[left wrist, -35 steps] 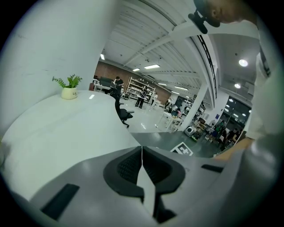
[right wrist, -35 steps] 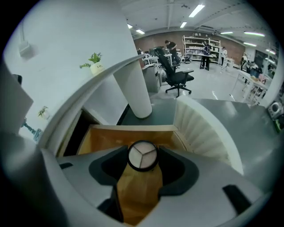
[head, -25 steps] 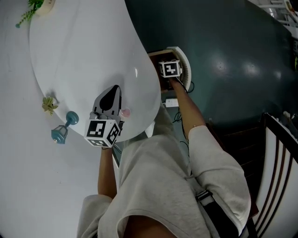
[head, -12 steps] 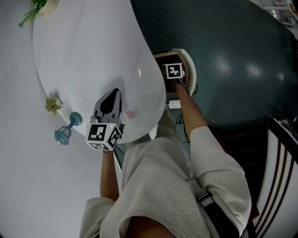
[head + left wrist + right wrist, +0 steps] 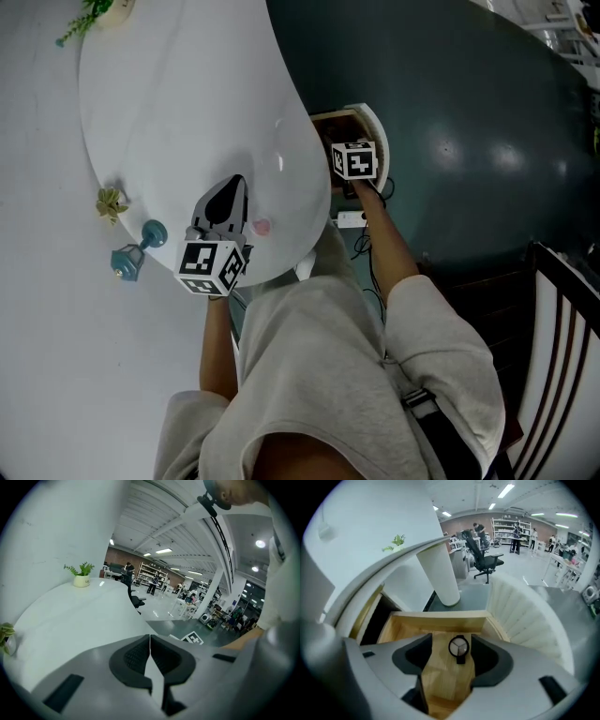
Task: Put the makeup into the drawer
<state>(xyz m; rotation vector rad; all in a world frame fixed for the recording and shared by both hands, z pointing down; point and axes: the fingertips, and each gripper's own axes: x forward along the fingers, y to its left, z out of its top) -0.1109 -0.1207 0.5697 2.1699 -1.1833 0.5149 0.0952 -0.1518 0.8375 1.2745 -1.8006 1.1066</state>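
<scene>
The makeup, a round black compact with a pale lid, lies on the wooden floor of the open drawer. My right gripper hangs above it, pointing steeply down. Its jaws are open to either side of the compact and do not touch it. In the head view the right gripper's marker cube covers its jaws over the drawer, whose curved white front stands out past the table edge. My left gripper rests over the white table; it is shut and empty.
A small pink item lies on the table just right of the left gripper. A teal goblet and a small plant stand at the table's left; a potted plant at the far end. A white table leg rises behind the drawer. A dark chair stands at the right.
The right gripper has lifted up out of the drawer, its cube now larger and nearer in the head view. The left gripper has stayed where it was, still shut.
</scene>
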